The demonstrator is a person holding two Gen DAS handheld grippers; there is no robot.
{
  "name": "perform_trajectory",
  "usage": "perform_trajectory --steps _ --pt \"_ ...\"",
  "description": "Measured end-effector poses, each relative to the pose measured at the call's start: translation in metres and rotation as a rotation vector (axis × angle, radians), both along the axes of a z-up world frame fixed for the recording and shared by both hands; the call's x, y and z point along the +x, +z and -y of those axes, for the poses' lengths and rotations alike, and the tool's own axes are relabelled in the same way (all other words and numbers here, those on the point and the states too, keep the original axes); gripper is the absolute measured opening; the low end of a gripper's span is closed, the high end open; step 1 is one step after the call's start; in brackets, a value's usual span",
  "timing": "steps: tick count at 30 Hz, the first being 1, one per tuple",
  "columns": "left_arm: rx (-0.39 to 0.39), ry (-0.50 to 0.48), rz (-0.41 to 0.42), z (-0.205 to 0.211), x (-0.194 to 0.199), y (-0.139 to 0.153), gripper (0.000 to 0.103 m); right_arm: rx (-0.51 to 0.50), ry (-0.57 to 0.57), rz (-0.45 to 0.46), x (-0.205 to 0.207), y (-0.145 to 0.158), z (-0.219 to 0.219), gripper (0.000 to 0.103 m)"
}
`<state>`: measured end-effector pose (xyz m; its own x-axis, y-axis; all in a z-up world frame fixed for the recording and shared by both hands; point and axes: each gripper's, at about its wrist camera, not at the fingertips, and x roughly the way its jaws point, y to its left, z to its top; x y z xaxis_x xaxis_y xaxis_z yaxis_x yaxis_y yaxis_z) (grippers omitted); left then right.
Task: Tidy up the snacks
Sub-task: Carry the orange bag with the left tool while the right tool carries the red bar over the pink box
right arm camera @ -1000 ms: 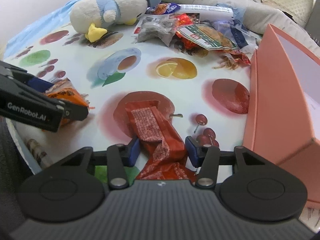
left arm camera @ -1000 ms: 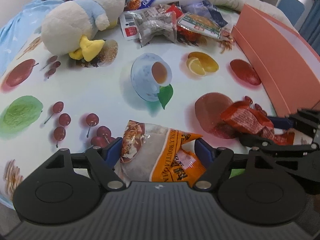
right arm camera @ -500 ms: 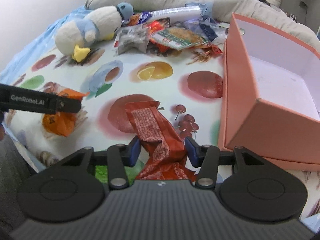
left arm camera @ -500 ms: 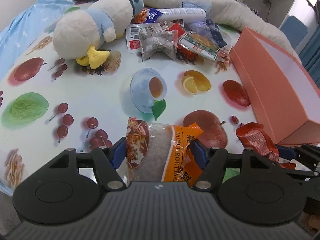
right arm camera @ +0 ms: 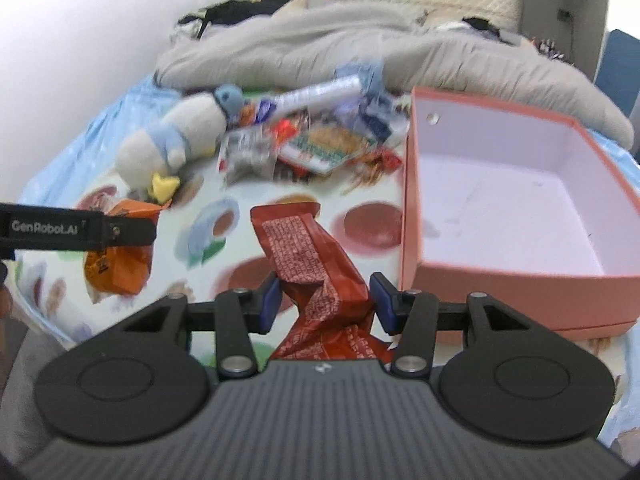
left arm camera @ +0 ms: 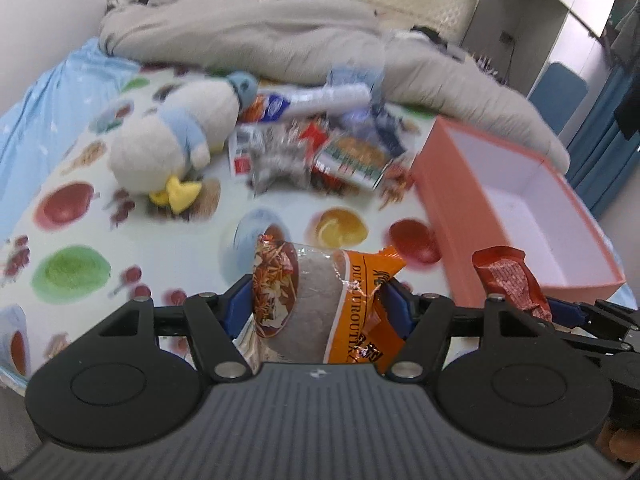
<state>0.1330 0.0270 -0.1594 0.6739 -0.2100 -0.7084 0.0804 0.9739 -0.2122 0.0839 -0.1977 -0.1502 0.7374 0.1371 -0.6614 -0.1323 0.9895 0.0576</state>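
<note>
My left gripper (left arm camera: 318, 304) is shut on an orange and clear snack bag (left arm camera: 316, 300), held up above the fruit-print cloth (left arm camera: 80, 240). My right gripper (right arm camera: 324, 298) is shut on a red foil snack pack (right arm camera: 308, 256), also lifted off the cloth. In the left wrist view the red pack (left arm camera: 508, 276) and the right gripper show at the right edge, in front of the open pink box (left arm camera: 520, 208). In the right wrist view the orange bag (right arm camera: 120, 248) hangs at the left, and the pink box (right arm camera: 516, 272) lies just right of the red pack with its white inside bare.
A pile of several snack packs (left arm camera: 320, 148) lies at the back of the cloth beside a plush duck (left arm camera: 176, 148). A grey quilt (left arm camera: 300, 40) is heaped behind them. Both views are blurred by motion.
Both grippers have risen from the cloth with their packs held. The left jaws closed in on the orange bag. The pink box's inside has come into sight.
</note>
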Motion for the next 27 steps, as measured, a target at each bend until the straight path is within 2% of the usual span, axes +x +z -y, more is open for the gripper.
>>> perform_trajectory --steps 7,16,22,27 --pt "-0.04 -0.019 0.081 0.014 -0.011 0.052 0.072 0.027 -0.047 0.092 -0.016 0.046 0.013 0.051" --pt "-0.065 -0.105 0.18 0.055 -0.023 0.111 0.072 0.036 -0.117 0.194 -0.034 0.089 0.04 0.051" --pt "-0.091 -0.174 0.2 0.096 -0.032 0.132 0.072 0.052 -0.183 0.21 -0.044 0.1 0.069 0.051" --pt "-0.104 -0.233 0.198 0.13 -0.032 0.137 0.072 0.047 -0.22 0.214 -0.049 0.101 0.088 0.051"
